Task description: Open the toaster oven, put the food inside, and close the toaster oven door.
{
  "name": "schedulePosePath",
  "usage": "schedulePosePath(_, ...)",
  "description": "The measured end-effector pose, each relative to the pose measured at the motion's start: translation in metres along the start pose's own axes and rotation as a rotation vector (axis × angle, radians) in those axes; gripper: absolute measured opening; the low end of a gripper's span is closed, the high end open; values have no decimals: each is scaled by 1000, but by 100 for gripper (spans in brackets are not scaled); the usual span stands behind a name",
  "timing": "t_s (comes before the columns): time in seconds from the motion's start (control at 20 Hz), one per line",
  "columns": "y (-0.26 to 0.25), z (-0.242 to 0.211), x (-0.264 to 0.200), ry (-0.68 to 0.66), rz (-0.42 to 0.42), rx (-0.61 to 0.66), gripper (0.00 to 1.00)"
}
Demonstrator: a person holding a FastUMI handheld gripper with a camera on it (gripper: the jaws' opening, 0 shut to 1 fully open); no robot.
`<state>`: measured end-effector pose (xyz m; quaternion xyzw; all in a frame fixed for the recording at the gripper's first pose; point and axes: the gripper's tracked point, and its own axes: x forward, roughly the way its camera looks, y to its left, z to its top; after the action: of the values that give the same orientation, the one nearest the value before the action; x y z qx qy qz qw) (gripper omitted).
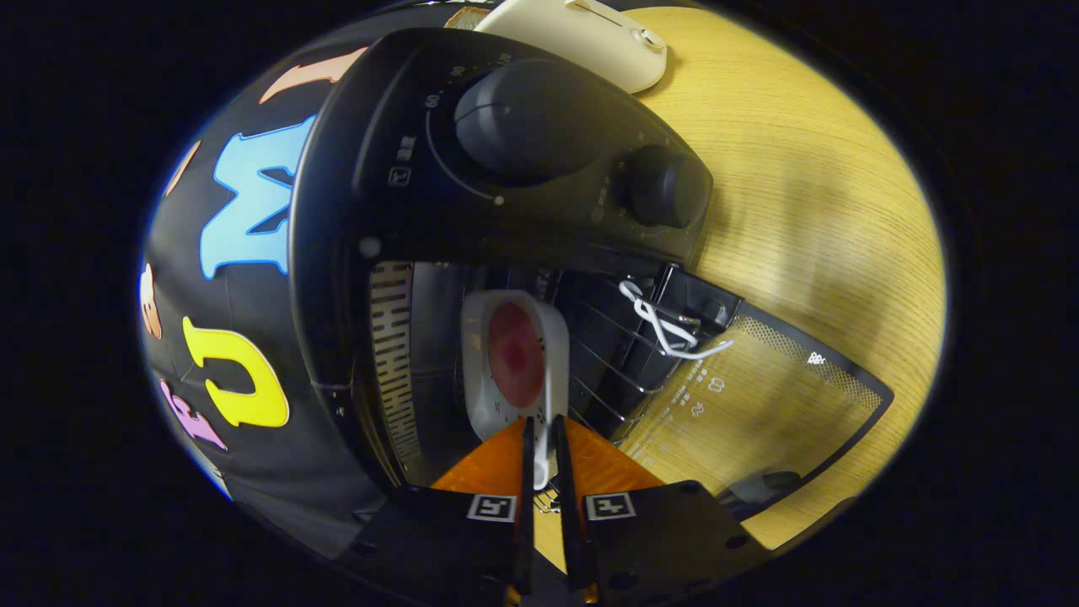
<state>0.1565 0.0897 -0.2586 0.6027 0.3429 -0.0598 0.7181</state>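
The black toaster oven (pixel 337 211) stands on a wooden table, its glass door (pixel 759 405) dropped open flat toward me. A white plate (pixel 482 379) carrying a round red piece of food (pixel 514 354) rests on the wire rack (pixel 620 358) inside the oven cavity. My gripper (pixel 544 423) reaches into the opening; its two fingers stand close together and pinch the near rim of the plate between them. The oven's control panel shows a large knob (pixel 523 118) and a smaller knob (pixel 666 185).
A white cord loop (pixel 666 327) hangs at the door's hinge side by the rack. A cream-coloured appliance (pixel 582 38) sits on the wooden table (pixel 809 211) beyond the oven. The booth's black cloth wall is behind the oven.
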Motion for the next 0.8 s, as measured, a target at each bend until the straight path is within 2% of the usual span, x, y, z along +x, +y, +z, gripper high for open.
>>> schedulePosePath(0.25, -3, -32, -27, 54, 3, -113, 97)
schedulePosePath(0.6, -23, -60, -72, 86, -32, -343, 98)
schedulePosePath(0.8, -34, -68, -93, 82, -66, -518, 98)
